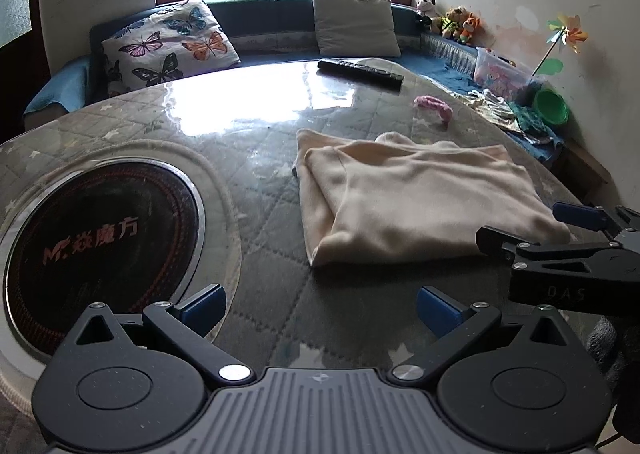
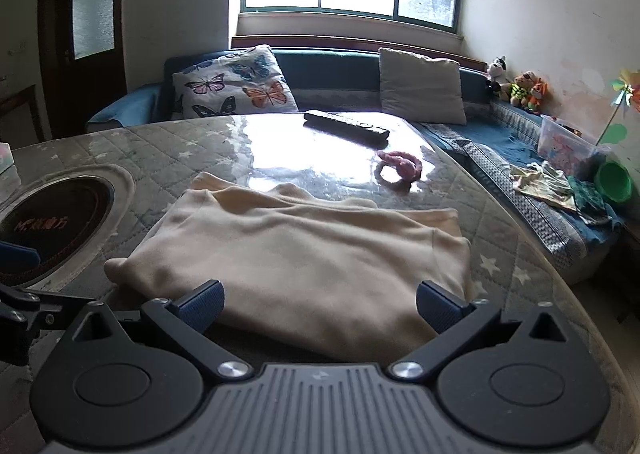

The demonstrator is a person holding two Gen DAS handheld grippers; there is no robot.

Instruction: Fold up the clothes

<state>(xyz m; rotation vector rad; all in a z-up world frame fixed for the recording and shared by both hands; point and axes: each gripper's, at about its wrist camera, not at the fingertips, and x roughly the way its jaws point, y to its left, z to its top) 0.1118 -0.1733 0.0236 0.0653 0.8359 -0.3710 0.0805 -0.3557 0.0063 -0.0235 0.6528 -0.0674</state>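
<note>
A cream garment (image 1: 416, 198) lies folded into a flat rectangle on the glass-topped quilted table (image 1: 256, 190); it also shows in the right wrist view (image 2: 296, 258). My left gripper (image 1: 320, 312) is open and empty, hovering over bare table to the near left of the garment. My right gripper (image 2: 318, 308) is open and empty, just above the garment's near edge. The right gripper also shows at the right edge of the left wrist view (image 1: 532, 228), beside the garment's near right corner.
A round black cooktop (image 1: 100, 246) is set in the table at the left. A black remote (image 1: 360, 72) and a pink hair band (image 1: 434, 106) lie at the far side. A sofa with pillows (image 2: 420, 90), toys and a plastic box (image 2: 568, 146) runs behind and to the right.
</note>
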